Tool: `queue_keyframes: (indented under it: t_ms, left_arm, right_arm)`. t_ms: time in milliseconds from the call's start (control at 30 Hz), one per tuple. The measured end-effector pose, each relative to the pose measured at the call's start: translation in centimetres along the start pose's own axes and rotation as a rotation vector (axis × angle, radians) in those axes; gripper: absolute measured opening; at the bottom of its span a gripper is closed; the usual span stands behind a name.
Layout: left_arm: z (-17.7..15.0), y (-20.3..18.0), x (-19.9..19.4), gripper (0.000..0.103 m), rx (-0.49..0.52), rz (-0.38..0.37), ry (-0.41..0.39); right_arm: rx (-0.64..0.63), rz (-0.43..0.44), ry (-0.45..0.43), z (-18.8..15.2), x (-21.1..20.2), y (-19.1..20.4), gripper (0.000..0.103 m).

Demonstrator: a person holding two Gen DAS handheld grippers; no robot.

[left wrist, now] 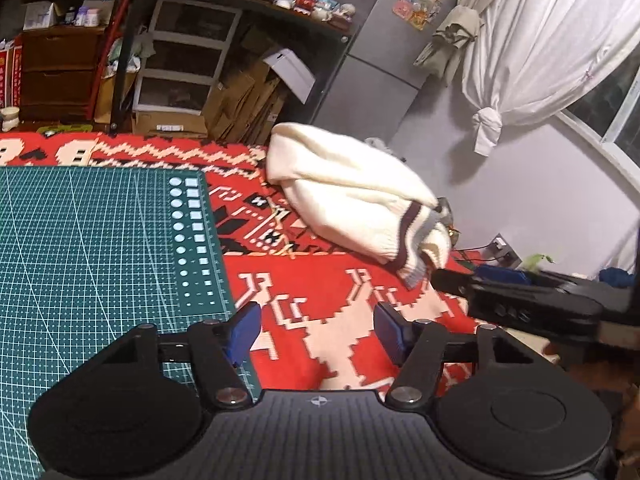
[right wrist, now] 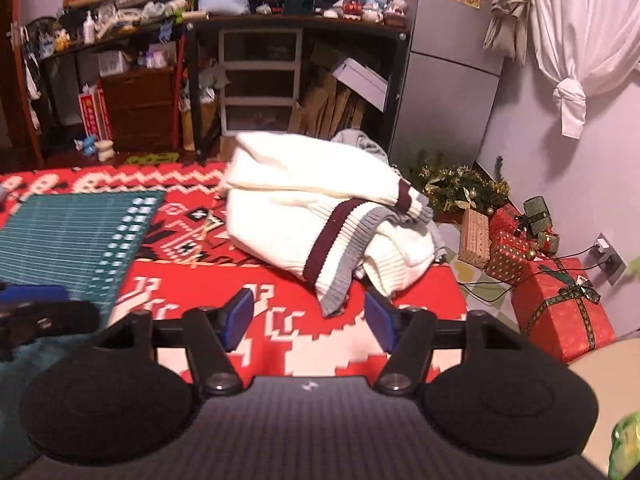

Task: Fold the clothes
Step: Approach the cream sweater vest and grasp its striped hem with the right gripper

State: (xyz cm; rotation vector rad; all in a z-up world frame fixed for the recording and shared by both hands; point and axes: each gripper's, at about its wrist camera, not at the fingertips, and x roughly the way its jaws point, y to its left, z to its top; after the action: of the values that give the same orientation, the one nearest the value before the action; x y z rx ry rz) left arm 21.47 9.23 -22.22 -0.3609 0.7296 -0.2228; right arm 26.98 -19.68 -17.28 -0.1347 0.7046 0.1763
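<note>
A cream knit sweater [left wrist: 344, 192] [right wrist: 304, 200] with maroon and grey stripes lies crumpled on the red patterned cloth [left wrist: 320, 292], right of the green cutting mat [left wrist: 100, 240]. My left gripper [left wrist: 316, 322] hovers open over the cloth, short of the sweater, with nothing between its blue pads. My right gripper [right wrist: 309, 312] is open just in front of the sweater's striped hem [right wrist: 334, 276]; the hem's grey tip hangs between the fingers, but the pads do not press on it. In the left wrist view, a black finger [left wrist: 452, 282] of the right gripper reaches the hem from the right.
Wrapped red gift boxes [right wrist: 560, 304] and a tinsel garland [right wrist: 460, 184] sit on the floor to the right. Behind the table stand a cluttered desk [right wrist: 296, 24], plastic drawers [right wrist: 260, 80], flattened cardboard [left wrist: 248, 100], a grey fridge [right wrist: 448, 92] and a knotted white curtain [left wrist: 540, 40].
</note>
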Motion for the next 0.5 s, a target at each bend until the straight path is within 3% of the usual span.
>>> queue_keyframes:
  t_ms: [100,167,333,400,433,500]
  left_arm:
    - [0.0,1.1,0.7,0.061,-0.012,0.004,0.019]
    - [-0.1,1.7,0.9,0.061,-0.01,0.01,0.025]
    - [-0.3,2.7,0.8,0.061,-0.017,0.029,0.042]
    - [-0.3,3.0,0.6,0.061,-0.026,0.025,0.048]
    - [-0.4,3.1,0.3,0.061,-0.029,0.016,0.044]
    - [-0.5,3.0,-0.2,0.061,-0.025,0.018,0.04]
  right_arm:
    - [-0.019,-0.026,0.015,0.0,3.3,0.0,0.063]
    - [-0.01,-0.036,0.036,-0.1,5.3,-0.2,0.039]
    - [0.045,-0.038,0.057,-0.4,8.2,-0.8,0.034]
    - [0.049,-0.031,0.054,-0.5,8.8,-0.8,0.025]
    - [0.041,-0.03,0.044,-0.6,8.6,-0.6,0.015]
    - [0.014,-0.024,0.018,-0.9,7.8,-0.2,0.012]
